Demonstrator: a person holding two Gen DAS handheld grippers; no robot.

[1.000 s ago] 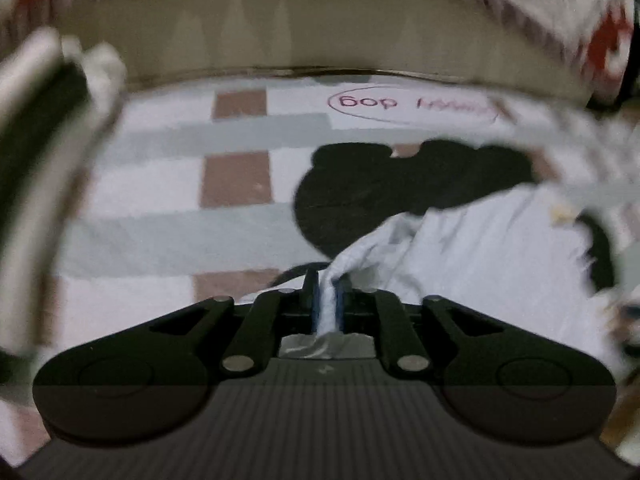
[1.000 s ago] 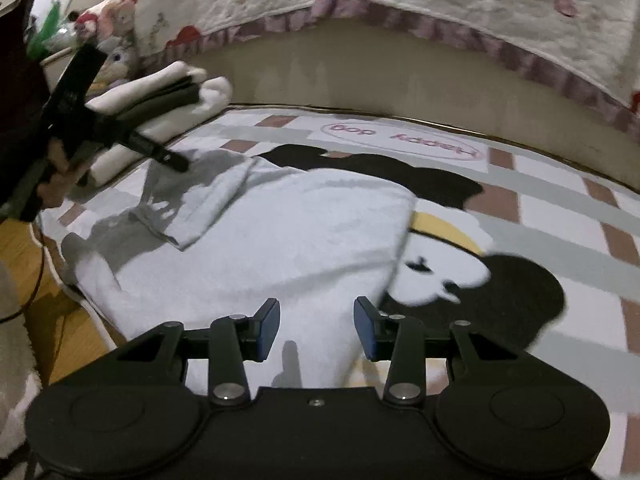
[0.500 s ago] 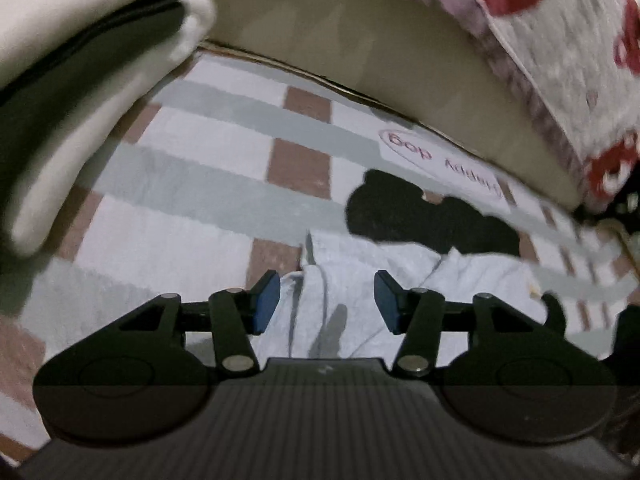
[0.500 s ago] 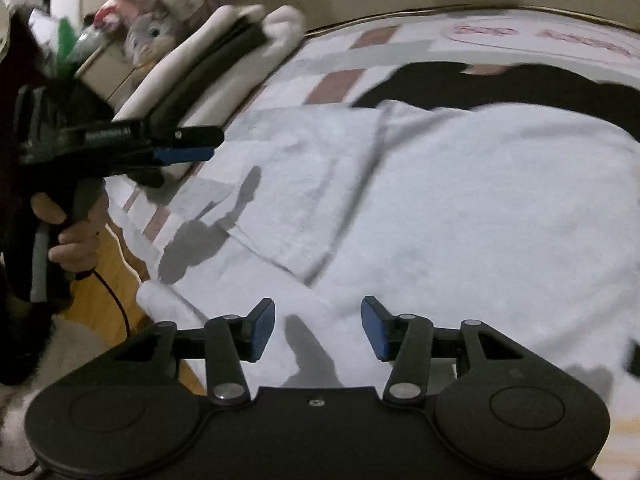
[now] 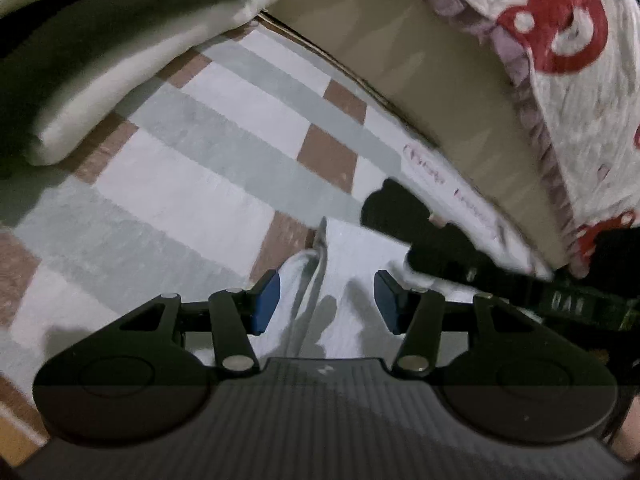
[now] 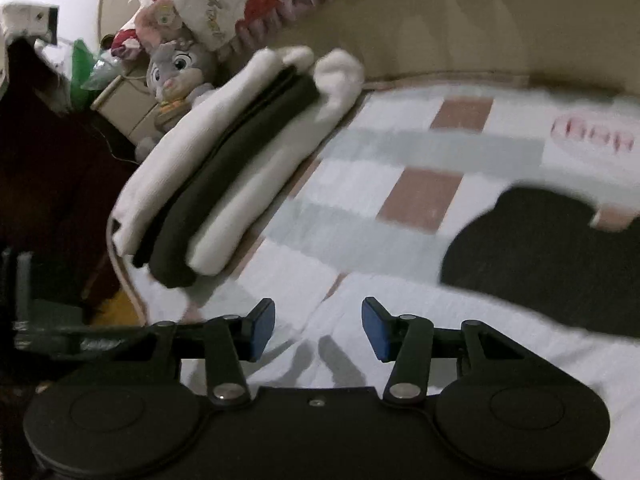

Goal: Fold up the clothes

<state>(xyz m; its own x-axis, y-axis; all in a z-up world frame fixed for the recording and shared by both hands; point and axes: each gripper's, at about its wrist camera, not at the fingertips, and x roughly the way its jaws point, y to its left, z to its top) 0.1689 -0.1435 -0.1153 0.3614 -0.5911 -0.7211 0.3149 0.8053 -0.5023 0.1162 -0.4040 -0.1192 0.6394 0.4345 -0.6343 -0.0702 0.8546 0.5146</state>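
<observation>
Both views blurred | white garment [image 5: 352, 264] (cut off) | rug lettering [image 6: 592, 136] unreadable

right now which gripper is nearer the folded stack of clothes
Left, as far as the views show. The stack of clothes looms large just ahead and left of the left gripper. From the right gripper the stack lies farther ahead, up to its left.
</observation>
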